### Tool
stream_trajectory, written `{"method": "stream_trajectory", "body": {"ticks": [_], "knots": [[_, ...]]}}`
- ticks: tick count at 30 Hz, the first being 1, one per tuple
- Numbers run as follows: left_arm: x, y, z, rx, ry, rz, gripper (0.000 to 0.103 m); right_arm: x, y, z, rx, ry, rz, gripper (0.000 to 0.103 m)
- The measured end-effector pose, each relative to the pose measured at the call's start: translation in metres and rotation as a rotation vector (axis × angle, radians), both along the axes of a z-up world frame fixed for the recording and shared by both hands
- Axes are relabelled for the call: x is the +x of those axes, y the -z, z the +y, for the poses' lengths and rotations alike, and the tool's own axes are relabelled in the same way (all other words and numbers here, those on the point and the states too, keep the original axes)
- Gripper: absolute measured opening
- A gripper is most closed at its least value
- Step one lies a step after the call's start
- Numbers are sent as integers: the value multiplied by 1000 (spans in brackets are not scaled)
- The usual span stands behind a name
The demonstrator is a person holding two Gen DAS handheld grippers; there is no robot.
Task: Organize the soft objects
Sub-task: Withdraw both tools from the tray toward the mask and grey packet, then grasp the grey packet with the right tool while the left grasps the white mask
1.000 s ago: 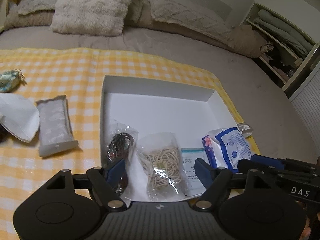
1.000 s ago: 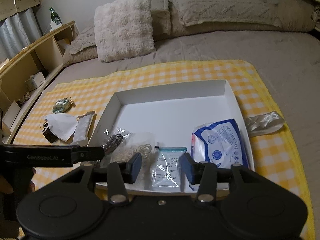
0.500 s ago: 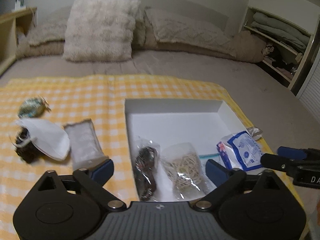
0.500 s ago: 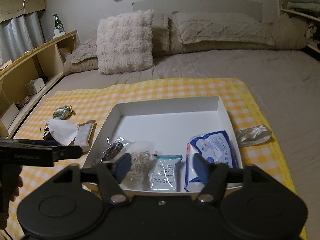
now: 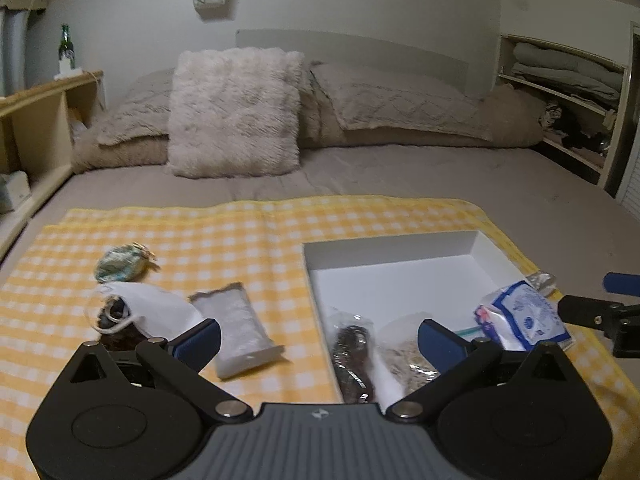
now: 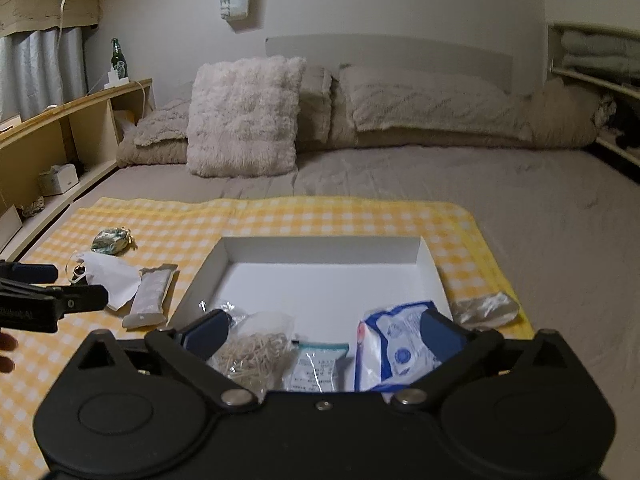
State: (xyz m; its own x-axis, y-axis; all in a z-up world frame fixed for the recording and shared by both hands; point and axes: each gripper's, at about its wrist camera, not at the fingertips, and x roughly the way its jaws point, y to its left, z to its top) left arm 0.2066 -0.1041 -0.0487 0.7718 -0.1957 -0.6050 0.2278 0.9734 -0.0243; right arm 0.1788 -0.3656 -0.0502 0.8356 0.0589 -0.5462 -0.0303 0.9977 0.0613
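Observation:
A white box (image 6: 326, 242) sits on a yellow checked cloth (image 6: 320, 214). At its near side lie a dark hair-tie bag (image 5: 354, 354), a bag of rubber bands (image 6: 254, 348), a small zip bag (image 6: 316, 366) and a blue-white tissue pack (image 6: 400, 344). Left of the box on the cloth lie a grey packet (image 5: 236, 330), a white face mask (image 5: 154, 310), a dark item (image 5: 116, 334) under it and a green bundle (image 5: 120, 266). A clear packet (image 6: 486, 308) lies right of the box. My left gripper (image 5: 318, 338) and right gripper (image 6: 324, 330) are open and empty, raised above the box's near edge.
The cloth lies on a grey bed with a fluffy pillow (image 6: 244, 116) and beige pillows at the back. A wooden shelf unit (image 6: 60, 136) with a green bottle stands on the left. White shelves with folded bedding (image 5: 560, 76) stand on the right.
Both grippers have opened wider, lifted and pulled back from the box, tilting up so that more of the room shows. The left gripper has shifted left. The objects have not moved.

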Motion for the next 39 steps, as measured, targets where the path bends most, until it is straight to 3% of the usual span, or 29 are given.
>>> {"method": "stream_trajectory", "body": {"ticks": [8,25,39], "knots": [[-1,-5,26,32,-53,-37,103,6,-4,21,-38,-18,-57,103],[11,-21,118,50,-251,-88,103,54,-15,91,-44,-126,-86,103],[43,-11,171,66,-372,-39,103,104,0,158,11,-228,-58,103]]}}
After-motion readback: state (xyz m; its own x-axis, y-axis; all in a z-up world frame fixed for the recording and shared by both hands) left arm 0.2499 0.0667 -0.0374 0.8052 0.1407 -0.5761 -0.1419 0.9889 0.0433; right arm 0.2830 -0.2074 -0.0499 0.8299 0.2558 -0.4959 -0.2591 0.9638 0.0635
